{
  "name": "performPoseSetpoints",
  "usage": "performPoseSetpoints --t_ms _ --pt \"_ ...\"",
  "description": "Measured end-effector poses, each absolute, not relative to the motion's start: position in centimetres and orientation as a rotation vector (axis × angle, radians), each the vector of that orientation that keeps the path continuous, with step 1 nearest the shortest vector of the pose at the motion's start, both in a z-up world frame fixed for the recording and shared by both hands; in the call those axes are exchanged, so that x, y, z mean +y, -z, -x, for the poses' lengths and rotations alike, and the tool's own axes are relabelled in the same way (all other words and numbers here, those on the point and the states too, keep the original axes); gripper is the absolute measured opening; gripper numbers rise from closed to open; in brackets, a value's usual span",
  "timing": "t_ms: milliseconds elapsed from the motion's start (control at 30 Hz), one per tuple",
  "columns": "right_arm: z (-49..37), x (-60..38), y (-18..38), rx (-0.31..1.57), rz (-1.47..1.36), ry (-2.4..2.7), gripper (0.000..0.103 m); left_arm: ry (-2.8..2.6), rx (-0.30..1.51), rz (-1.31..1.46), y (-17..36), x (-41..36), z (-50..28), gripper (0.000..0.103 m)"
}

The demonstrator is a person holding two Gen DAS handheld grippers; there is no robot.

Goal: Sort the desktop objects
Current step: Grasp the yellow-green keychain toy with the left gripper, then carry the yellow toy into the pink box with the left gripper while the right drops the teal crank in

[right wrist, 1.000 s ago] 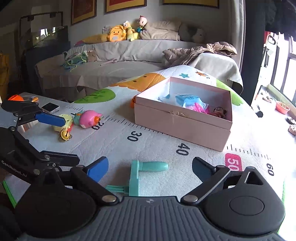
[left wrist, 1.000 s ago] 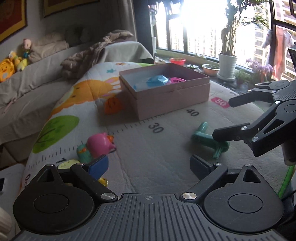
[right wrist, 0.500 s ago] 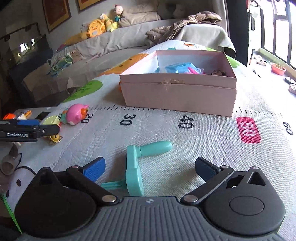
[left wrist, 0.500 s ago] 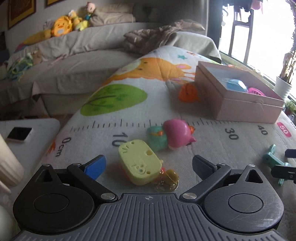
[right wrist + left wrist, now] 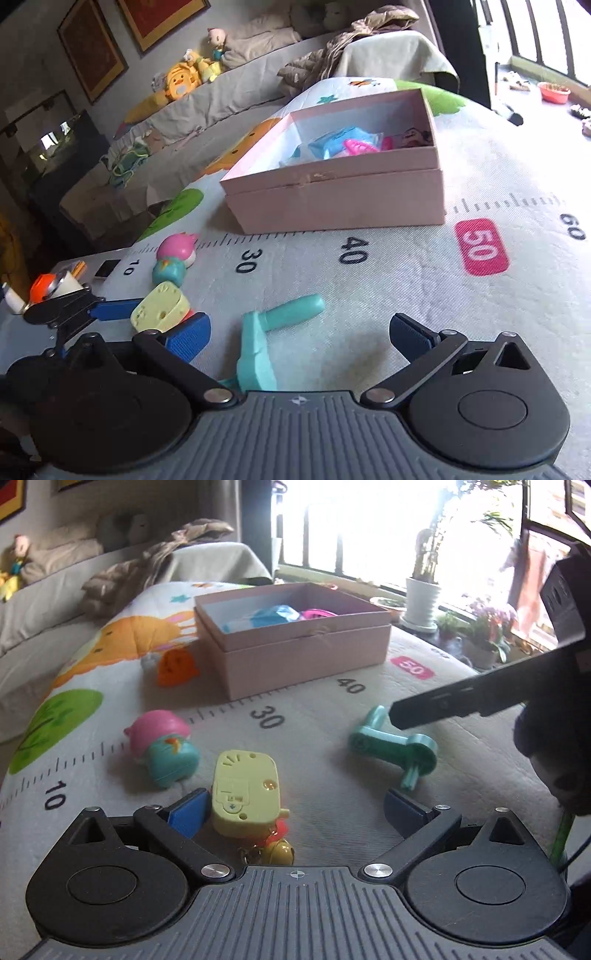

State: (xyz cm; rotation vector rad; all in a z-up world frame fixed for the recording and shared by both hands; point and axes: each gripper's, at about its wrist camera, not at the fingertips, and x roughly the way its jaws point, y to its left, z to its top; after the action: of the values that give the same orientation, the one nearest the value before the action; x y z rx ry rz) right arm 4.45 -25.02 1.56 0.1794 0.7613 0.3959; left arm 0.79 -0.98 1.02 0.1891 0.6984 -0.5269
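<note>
Pink box (image 5: 340, 201) holds blue packet (image 5: 332, 142), pink toy (image 5: 360, 147); mat (image 5: 406, 288) printed 30, 40, 50; both grippers' jaws apart.

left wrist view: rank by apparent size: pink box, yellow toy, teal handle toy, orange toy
1. pink box, clearly largest
2. yellow toy and teal handle toy: look alike, and the yellow one is nearer the camera, so unranked
3. orange toy, smallest, though farther away
</note>
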Motion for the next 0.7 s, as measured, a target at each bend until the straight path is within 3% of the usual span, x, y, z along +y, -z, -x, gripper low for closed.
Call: performPoseSetpoints --t_ms 700 --pt "-4.3 -24.6 -0.3 0.747 -0.132 -0.371 0.103 0.407 0.741 -0.151 0.1 0.4 -2.2 0.103"
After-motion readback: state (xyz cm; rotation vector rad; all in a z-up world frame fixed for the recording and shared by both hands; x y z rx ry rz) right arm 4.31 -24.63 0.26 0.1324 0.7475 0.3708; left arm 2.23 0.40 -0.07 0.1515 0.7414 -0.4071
